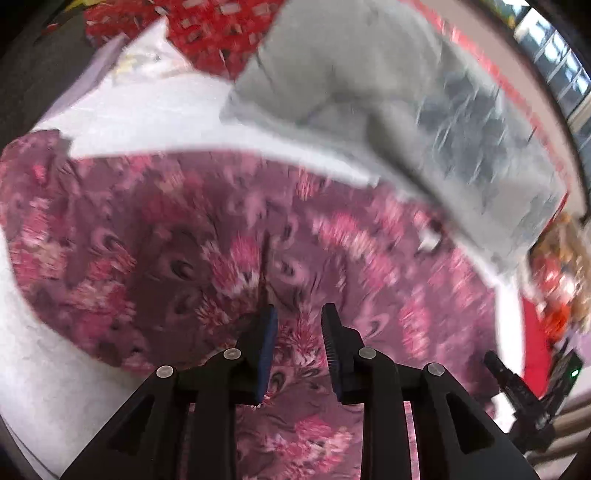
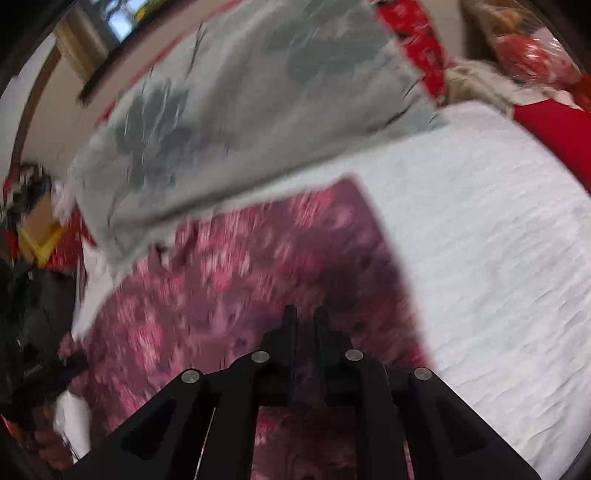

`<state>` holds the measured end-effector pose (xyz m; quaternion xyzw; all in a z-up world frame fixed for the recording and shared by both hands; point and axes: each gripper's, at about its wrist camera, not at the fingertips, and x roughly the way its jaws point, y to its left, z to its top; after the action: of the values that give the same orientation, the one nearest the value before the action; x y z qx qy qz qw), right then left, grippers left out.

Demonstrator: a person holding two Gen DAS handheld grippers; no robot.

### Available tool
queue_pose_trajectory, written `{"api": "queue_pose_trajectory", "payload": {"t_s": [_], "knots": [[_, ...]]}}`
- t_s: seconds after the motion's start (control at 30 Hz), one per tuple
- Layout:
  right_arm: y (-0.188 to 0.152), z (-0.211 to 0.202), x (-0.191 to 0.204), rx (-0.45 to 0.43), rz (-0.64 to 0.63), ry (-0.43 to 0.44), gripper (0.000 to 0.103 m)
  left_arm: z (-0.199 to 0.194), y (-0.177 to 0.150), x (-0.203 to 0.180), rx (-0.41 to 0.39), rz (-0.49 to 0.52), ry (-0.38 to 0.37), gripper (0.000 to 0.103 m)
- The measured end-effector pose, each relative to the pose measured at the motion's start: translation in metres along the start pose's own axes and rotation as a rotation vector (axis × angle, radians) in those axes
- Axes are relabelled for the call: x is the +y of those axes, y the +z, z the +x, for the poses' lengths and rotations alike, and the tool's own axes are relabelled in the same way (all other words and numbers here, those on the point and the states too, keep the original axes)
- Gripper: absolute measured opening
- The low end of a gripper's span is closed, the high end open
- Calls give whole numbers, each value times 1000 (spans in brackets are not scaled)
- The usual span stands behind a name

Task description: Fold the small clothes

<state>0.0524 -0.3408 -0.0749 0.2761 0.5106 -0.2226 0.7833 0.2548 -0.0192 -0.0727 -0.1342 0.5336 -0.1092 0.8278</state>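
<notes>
Broadly, from left to right in the left wrist view, the maroon floral-print garment (image 1: pixel 155 236) lies spread across the lower and middle frame on the white textured bed cover (image 1: pixel 44 369), flat enough that it reads as laid out ready for folding. Above it, from the centre to the upper right, sits a grey leaf-print cloth (image 1: pixel 369 96), seemingly parked aside out of the working area, with a red patterned fabric (image 1: pixel 214 29) behind it at the top. The left gripper (image 1: pixel 299 317) points steeply down over the garment's middle, its fingers a small way apart with only printed fabric visible through the gap; nothing looks pinched, so I judge it empty, perhaps having let go of a fold. At the lower right edge of that view the tip of the other tool pokes in. In the right wrist view, blurred throughout, the same garment fills the lower left to centre, its straight right edge running down beside bare bed cover on the right. The right gripper (image 2: pixel 304 314) also tilts steeply down over that edge region, its fingers nearly together with a thin slit between; whether cloth is caught there I cannot tell.
</notes>
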Motion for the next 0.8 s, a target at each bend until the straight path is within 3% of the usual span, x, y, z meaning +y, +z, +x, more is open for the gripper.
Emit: {"api": "queue_pose_trajectory", "payload": {"t_s": [0.03, 0.1, 0.23, 0.37, 0.43, 0.57, 0.63, 0.67, 0.8], "knots": [[-4, 9, 5, 43, -13, -20, 12, 10, -2, 1, 24, 0, 21, 24], [-11, 8, 15, 22, -34, -45, 13, 8, -3, 5, -16, -3, 34, 25], [-9, 2, 56, 15, -69, 81, 15, -6, 2, 27, 7, -89, -54, 25], [-16, 22, 122, 67, -172, 181, 18, -41, 15, 68, -55, -154, -75, 26], [-23, 36, 155, 103, -200, 231, 18, -63, 20, 93, -84, -185, -67, 35], [-36, 59, 201, 140, -218, 287, 18, -101, 34, 156, -157, -266, 0, 46], [-48, 72, 216, 164, -238, 294, 24, -115, 39, 187, -173, -301, 53, 48], [-53, 75, 220, 147, -259, 274, 28, -120, 44, 205, -178, -325, 85, 48], [-73, 72, 221, 23, -373, 258, 29, -125, 60, 264, -169, -443, 177, 51]]}}
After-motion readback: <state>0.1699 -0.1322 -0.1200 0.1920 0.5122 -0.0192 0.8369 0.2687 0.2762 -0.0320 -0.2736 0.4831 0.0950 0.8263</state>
